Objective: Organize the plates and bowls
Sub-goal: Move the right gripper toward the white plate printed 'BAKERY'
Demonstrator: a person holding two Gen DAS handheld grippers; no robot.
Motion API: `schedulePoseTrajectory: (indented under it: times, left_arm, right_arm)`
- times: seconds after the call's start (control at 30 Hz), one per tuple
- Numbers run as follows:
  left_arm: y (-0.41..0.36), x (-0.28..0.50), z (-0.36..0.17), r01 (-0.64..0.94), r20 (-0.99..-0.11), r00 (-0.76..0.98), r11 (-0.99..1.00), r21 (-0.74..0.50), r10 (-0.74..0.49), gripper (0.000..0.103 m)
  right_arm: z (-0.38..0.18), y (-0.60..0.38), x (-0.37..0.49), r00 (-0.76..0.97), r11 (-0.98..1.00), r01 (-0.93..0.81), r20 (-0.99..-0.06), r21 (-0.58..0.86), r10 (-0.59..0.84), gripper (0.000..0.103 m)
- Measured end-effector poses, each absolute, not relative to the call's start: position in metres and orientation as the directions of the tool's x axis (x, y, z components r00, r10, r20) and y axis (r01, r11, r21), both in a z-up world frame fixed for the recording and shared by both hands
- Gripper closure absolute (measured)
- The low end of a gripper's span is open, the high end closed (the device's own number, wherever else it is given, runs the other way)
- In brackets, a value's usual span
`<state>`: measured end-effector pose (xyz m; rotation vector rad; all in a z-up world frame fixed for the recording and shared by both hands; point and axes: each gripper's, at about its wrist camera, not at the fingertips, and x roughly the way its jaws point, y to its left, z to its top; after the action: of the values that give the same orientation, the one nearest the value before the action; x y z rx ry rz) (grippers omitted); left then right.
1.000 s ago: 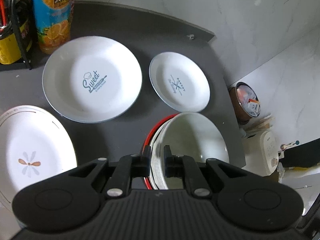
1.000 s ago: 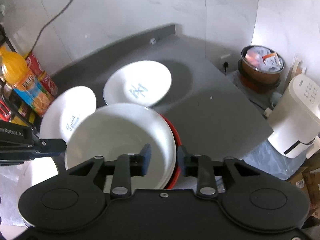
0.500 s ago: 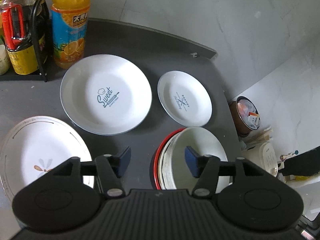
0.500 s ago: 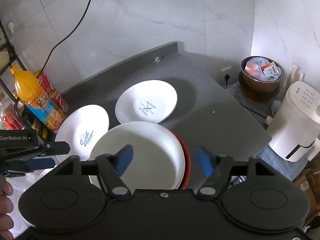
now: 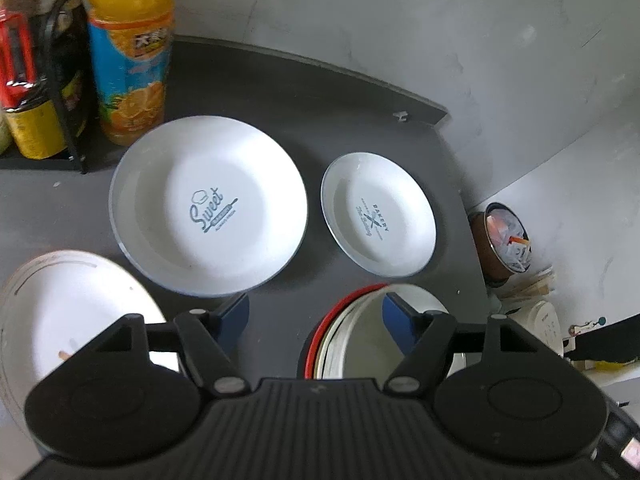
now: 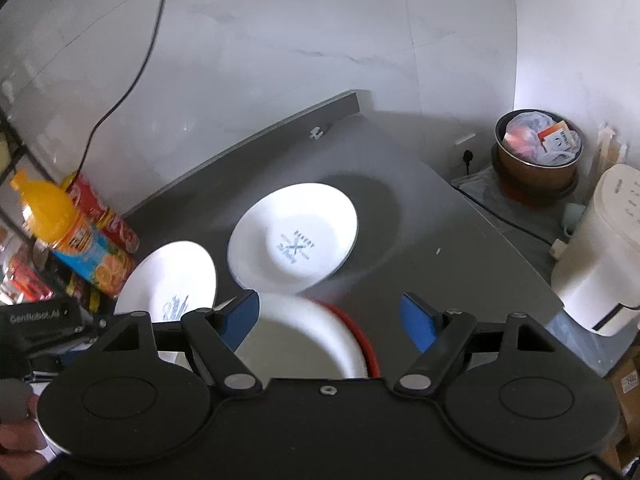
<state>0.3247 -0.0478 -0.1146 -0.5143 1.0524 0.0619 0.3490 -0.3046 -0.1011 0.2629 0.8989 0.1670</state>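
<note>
A stack of bowls [image 5: 360, 340], white inside a red-rimmed one, rests on the dark counter [image 5: 304, 100] just below my left gripper [image 5: 316, 314], which stands open and empty above its left rim. Beyond lie a large white "Sweet" plate [image 5: 208, 208], a smaller "Bakery" plate [image 5: 378, 214] and a flower-patterned plate [image 5: 72, 316] at the left. In the right wrist view my right gripper [image 6: 332, 316] is open and empty over the same bowl stack [image 6: 304, 340], with the Bakery plate [image 6: 294, 238] and the Sweet plate [image 6: 168, 280] ahead.
An orange juice bottle [image 5: 128, 52] and a black rack with jars [image 5: 36, 80] stand at the back left. Marble walls border the counter. Off its right edge, on the floor, sit a full bin [image 6: 538, 148] and a white appliance [image 6: 604, 248]. A hand [image 6: 16, 436] shows lower left.
Both grippers let go of the bowl stack's rims and opened wide. Both have since drawn back and upward, so the bowls sit lower in each view.
</note>
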Motion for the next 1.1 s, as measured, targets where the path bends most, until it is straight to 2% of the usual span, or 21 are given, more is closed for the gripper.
schedulePoseTrajectory:
  times: [0.27,0.6,0.77,0.9,1.1]
  left_arm:
    - [-0.058,0.378,-0.122,-0.335,-0.866,0.479,0.88,-0.335,-0.147,0.031]
    - [-0.066,0.439,-0.147,-0.393,-0.886,0.438,0.854,-0.341,-0.152,0.033]
    - [-0.067,0.456,-0.164,-0.417,-0.891,0.418,0.834,-0.36,-0.176,0.042]
    - [-0.068,0.467,-0.178,-0.434,-0.901,0.386,0.822,-0.369,-0.201,0.058]
    - [-0.071,0.477,-0.197,-0.459,-0.913,0.349,0.811,-0.362,-0.21,0.07]
  right_arm:
    - [-0.121,-0.312,0.407,0.563,0.941,-0.096,-0.762,0.323,0.319,0.027]
    - [-0.15,-0.313,0.471,0.481,0.92,-0.151,-0.786,0.362,0.388,0.027]
    - [-0.166,-0.311,0.49,0.438,0.9,-0.167,-0.787,0.403,0.434,0.028]
    - [-0.178,-0.311,0.504,0.398,0.893,-0.179,-0.799,0.413,0.45,0.036]
    - [-0.192,-0.313,0.516,0.36,0.885,-0.179,-0.809,0.429,0.465,0.046]
